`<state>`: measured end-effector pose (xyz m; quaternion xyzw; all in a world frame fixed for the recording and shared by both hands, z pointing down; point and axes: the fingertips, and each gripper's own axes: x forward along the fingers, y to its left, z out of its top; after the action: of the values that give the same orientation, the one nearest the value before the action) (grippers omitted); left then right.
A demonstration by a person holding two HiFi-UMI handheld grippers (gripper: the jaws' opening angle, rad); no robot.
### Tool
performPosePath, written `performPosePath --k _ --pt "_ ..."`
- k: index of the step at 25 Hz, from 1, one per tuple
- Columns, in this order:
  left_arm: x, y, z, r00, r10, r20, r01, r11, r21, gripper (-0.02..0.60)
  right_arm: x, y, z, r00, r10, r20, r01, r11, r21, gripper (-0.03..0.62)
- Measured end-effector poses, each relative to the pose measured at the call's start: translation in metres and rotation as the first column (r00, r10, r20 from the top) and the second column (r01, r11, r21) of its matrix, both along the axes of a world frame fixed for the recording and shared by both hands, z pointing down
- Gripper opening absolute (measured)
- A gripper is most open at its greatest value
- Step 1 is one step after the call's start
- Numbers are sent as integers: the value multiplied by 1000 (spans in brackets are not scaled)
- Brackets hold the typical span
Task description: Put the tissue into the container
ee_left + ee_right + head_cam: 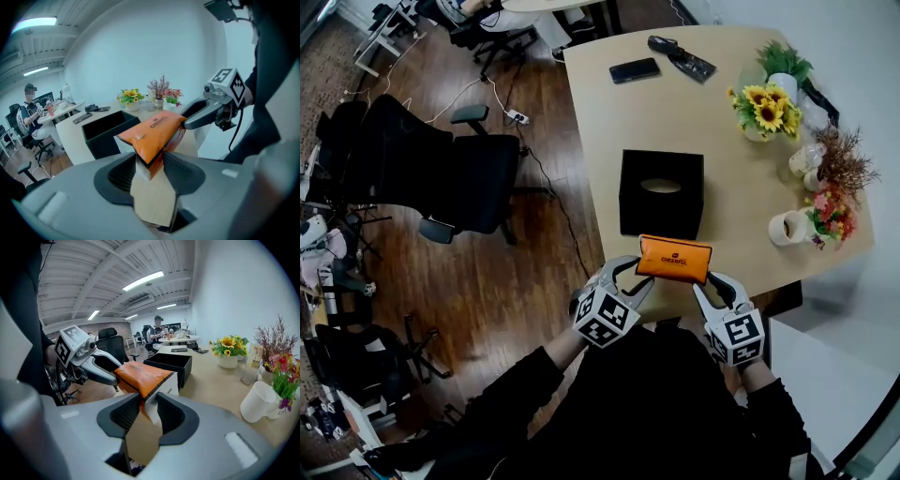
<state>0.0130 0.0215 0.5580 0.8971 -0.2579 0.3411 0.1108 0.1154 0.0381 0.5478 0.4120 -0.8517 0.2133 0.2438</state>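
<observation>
An orange tissue pack (674, 258) hangs level in the air just in front of the table's near edge, held at both ends. My left gripper (639, 269) is shut on its left end and my right gripper (705, 278) on its right end. In the left gripper view the tissue pack (152, 133) sits pinched between the jaws of the left gripper (149, 168). The right gripper view likewise shows the tissue pack (143, 376) clamped in the right gripper (149, 411). The black box container (661, 194) stands on the table right beyond the pack, its top showing an oval opening.
On the wooden table (675, 122) are a sunflower vase (764, 111), a white mug (789, 228), pink flowers (831, 211) and a glass along the right side, and a phone (634, 70) at the far end. A black office chair (441, 169) stands on the floor to the left.
</observation>
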Motion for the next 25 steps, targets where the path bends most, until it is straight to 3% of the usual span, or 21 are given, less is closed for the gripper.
performPosePath --k 9,25 --pt "-28 6 -56 998 -58 -11 58 998 33 167 -26 1 -55 999 -50 2 50 997 54 120" --pt "-42 -7 -123 995 -50 -89 60 991 116 167 -41 -13 -127 999 -48 -4 48 989 142 118"
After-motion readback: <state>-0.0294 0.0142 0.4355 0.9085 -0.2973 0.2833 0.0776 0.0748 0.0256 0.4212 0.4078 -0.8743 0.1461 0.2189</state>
